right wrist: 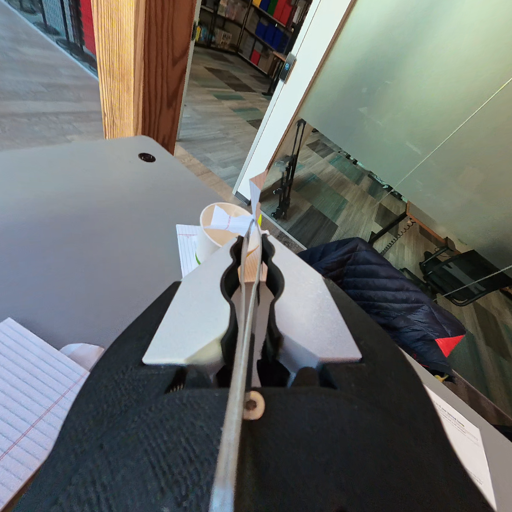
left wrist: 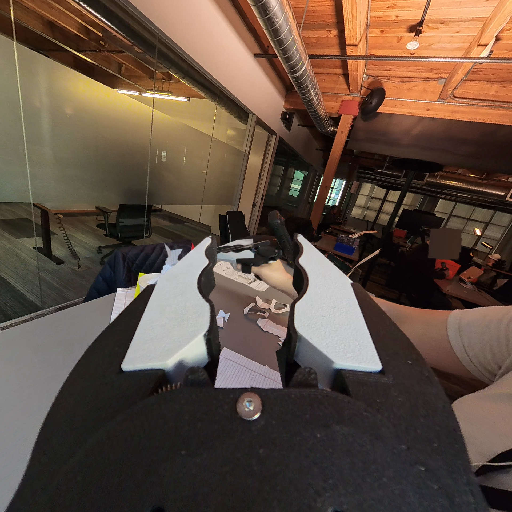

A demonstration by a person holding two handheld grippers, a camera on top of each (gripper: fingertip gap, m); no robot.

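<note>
My right gripper (right wrist: 250, 238) is shut on long metal tweezers (right wrist: 243, 346) that run forward between its fingers. The tweezer tips pinch a small white paper scrap (right wrist: 253, 194) just above the far rim of a white paper cup (right wrist: 206, 243), which holds another lined scrap (right wrist: 230, 220). My left gripper (left wrist: 254, 239) is open and empty, raised over the grey table (left wrist: 50, 360). Below it lie a lined sheet (left wrist: 243, 371) and several torn paper scraps (left wrist: 266, 307). The right gripper (left wrist: 257, 253) shows farther off in the left wrist view, held by a hand (left wrist: 274, 274).
A lined pad (right wrist: 33, 401) lies at the near left and another (right wrist: 187, 249) under the cup. A printed sheet (right wrist: 457, 448) lies at the right table edge. A navy jacket (right wrist: 374, 293) hangs on a chair beyond the table. A wooden post (right wrist: 144, 66) and glass walls (right wrist: 415, 83) stand behind. The gap from one gripper's tips to the other's is roughly 35 centimeters.
</note>
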